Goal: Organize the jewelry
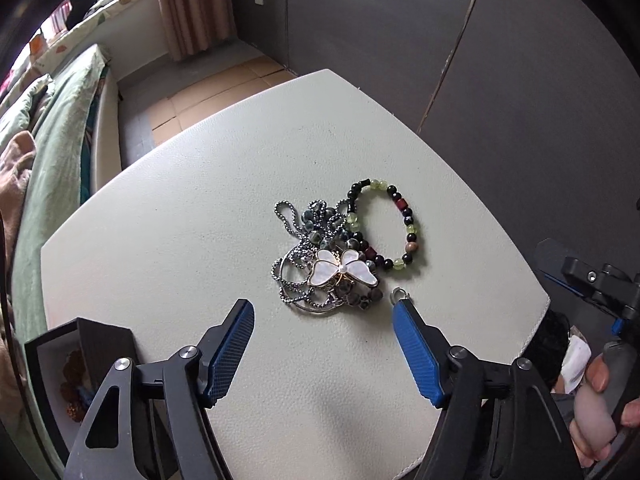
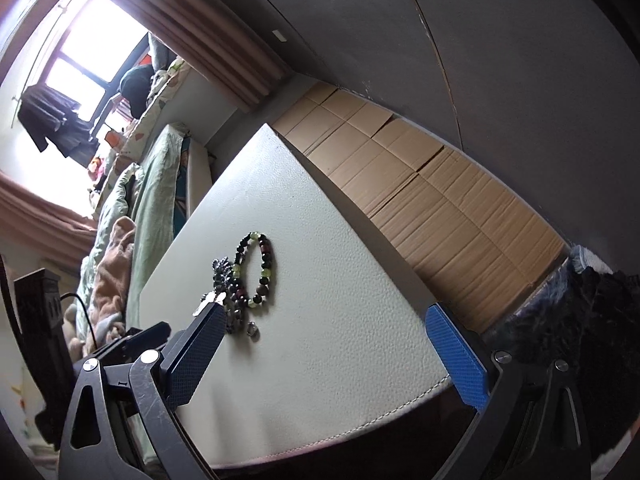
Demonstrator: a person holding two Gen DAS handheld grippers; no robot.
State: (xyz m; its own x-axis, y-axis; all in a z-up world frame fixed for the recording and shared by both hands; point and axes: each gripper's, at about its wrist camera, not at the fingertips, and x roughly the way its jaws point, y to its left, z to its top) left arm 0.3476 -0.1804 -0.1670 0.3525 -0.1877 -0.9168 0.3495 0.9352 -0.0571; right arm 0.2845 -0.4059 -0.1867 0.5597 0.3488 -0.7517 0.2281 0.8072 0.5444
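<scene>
Left gripper (image 1: 323, 312) spread wide, empty; jewelry pile (image 1: 324, 272) straight ahead between fingertips, nearer than right gripper (image 2: 324, 318), also wide, empty, off to side

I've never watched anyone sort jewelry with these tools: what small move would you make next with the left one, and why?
Probably ease the left gripper forward and down over the butterfly pendant. Its jaws are open and empty, and the pendant lies on top of the tangled chain, just ahead of the fingertips. The beaded bracelet overlaps the pile, so lifting the top piece first seems wise. The black box sits open nearby.
</scene>
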